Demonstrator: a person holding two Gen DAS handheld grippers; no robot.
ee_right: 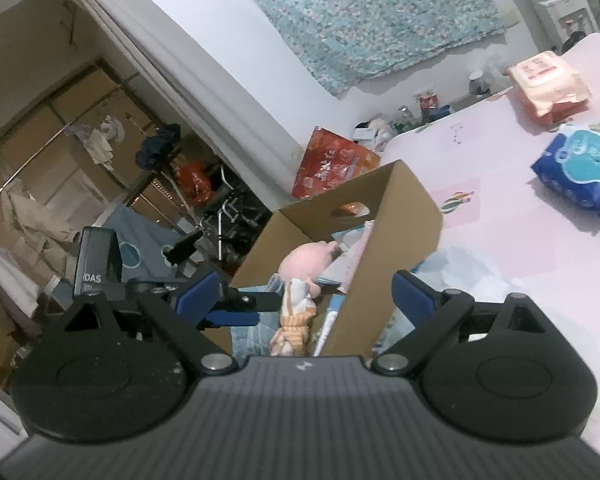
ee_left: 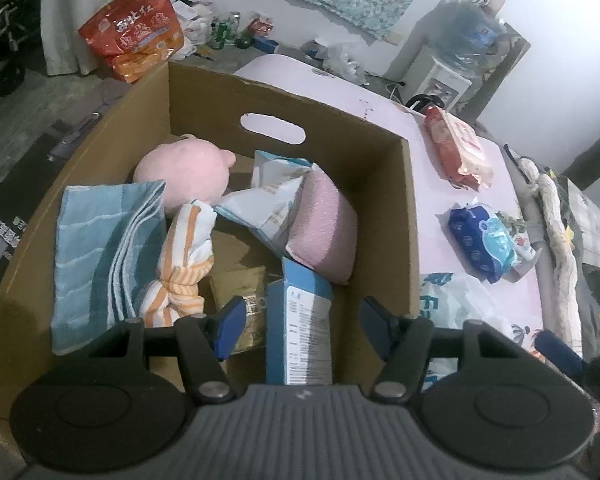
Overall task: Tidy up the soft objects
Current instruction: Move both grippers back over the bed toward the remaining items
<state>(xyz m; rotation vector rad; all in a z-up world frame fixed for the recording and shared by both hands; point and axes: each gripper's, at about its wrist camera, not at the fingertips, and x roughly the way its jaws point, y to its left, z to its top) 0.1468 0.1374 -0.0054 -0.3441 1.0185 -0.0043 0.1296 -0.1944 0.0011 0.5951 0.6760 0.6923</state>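
Pink plush (ee_left: 184, 172), folded blue towel (ee_left: 100, 256) — inside cardboard box (ee_left: 384, 184).

1 cardboard box (ee_left: 384, 184), 2 towels (ee_left: 100, 256), 1 pink plush (ee_left: 184, 172), 2 wipe packs (ee_left: 480, 244)

cluttered home room, water dispenser (ee_left: 440, 84), hanging clothes (ee_right: 100, 140)

Left gripper (ee_left: 300, 326) open above cardboard box (ee_left: 384, 184).
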